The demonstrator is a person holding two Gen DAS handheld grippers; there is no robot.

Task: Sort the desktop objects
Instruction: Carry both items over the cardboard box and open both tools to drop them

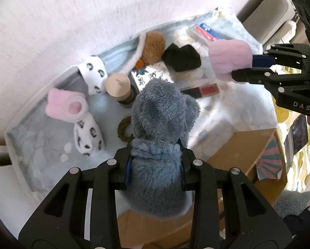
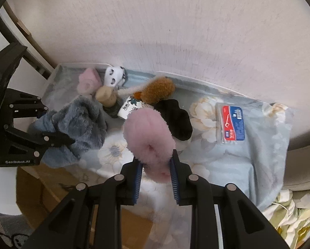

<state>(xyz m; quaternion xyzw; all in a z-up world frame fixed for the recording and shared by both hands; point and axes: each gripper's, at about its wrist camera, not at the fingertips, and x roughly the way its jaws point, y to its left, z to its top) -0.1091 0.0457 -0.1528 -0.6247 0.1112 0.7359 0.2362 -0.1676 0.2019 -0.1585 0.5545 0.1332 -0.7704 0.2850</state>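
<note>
A: Count taken from the left wrist view. One grey-blue fluffy sock [image 1: 161, 145] is clamped between the jaws of the left gripper [image 1: 155, 169], held above the table edge. One pink fluffy sock [image 2: 148, 139] is clamped between the jaws of the right gripper [image 2: 156, 171], also held in the air.

B: And what is recorded on the floral cloth [image 1: 215, 112]?

A: A second pink sock, rolled [image 1: 66, 105]. Two white socks with black spots [image 1: 88, 137] are noted, one beside the rolled pink one, the other at the back. One brown fluffy sock [image 1: 153, 45], one black sock [image 1: 181, 57], one wooden-capped bottle [image 1: 119, 89], one printed box [image 1: 150, 75], one brown hair tie [image 1: 123, 131], one red-and-black case [image 1: 202, 91].

B: Containers?

A: One white tray [image 1: 20, 122] is seen at the left; the rolled pink sock and a spotted sock lie in it. One clear floss-pick box [image 2: 230, 124] with a red-and-blue label lies apart at the right. One cardboard box [image 1: 246, 145] stands under the cloth's edge; its contents cannot be told.
</note>
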